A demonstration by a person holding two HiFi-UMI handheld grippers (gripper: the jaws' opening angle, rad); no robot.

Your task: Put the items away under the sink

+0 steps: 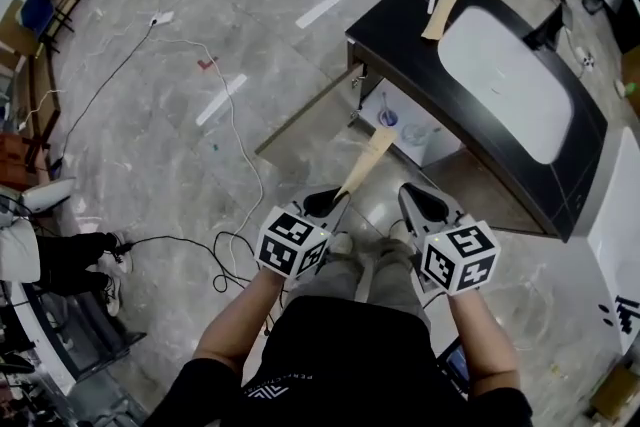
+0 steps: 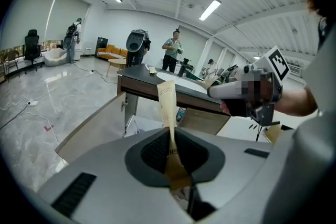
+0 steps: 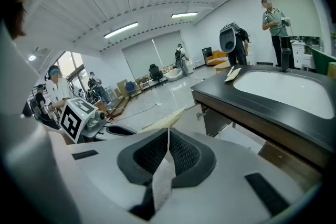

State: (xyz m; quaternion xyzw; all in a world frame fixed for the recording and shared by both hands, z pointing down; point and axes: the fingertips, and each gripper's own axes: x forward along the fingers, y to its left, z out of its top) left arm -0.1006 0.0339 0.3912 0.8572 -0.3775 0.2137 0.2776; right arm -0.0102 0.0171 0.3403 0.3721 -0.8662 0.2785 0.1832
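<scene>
My left gripper (image 1: 335, 205) (image 2: 171, 139) is shut on the lower end of a long tan paper packet (image 1: 368, 160) (image 2: 168, 102). The packet sticks out forward and up toward the open cabinet under the black counter (image 1: 400, 35) with its white sink (image 1: 505, 80). The same packet's tip (image 3: 165, 122) shows in the right gripper view. My right gripper (image 1: 420, 198) (image 3: 168, 139) is level with the left one, jaws together, with nothing sticking out of them. The cabinet door (image 1: 305, 120) stands swung open to the left. A second tan packet (image 1: 440, 15) lies on the counter's far end.
Inside the cabinet stand a small blue-topped container (image 1: 388, 118) and a clear item (image 1: 415, 130). A dark faucet (image 1: 545, 30) rises at the sink's far side. Cables (image 1: 225, 255) trail over the marble floor at the left. A seated person's legs (image 1: 70, 255) are at the far left.
</scene>
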